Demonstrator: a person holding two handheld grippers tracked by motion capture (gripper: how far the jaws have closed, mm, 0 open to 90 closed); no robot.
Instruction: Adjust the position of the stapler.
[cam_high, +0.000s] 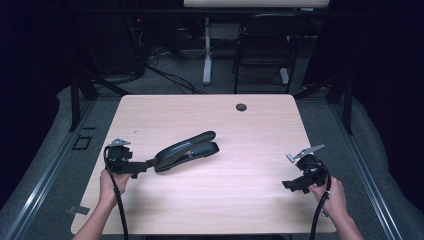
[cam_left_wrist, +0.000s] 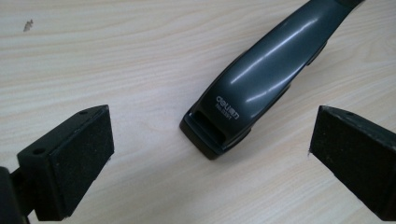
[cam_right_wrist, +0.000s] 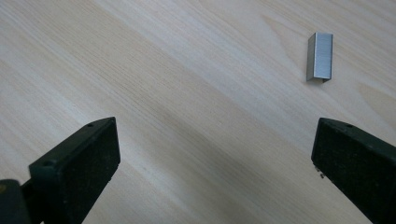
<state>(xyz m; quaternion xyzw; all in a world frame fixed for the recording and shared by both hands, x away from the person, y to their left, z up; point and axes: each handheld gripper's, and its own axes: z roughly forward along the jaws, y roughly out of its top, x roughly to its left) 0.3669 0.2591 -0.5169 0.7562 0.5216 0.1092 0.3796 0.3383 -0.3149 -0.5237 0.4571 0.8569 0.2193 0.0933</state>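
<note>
The person's left hand (cam_high: 111, 181) comes in from the near left edge and holds the left tool (cam_high: 145, 165) low and about level, aimed right at the stapler (cam_high: 187, 150). The right hand (cam_high: 334, 192) comes in at the near right and holds the right tool (cam_high: 289, 186) tilted down and pointing left over the bare wooden surface (cam_high: 210, 120).

The stapler lies left of centre on the surface, its long axis running from near left to far right, with the rear end toward the left tool.

The left tool's jaws stand wide apart with the stapler's rear end just ahead between them, untouched. The right tool's jaws also stand wide apart and grip nothing; a small strip of staples (cam_right_wrist: 320, 56) lies on the surface beyond them.
</note>
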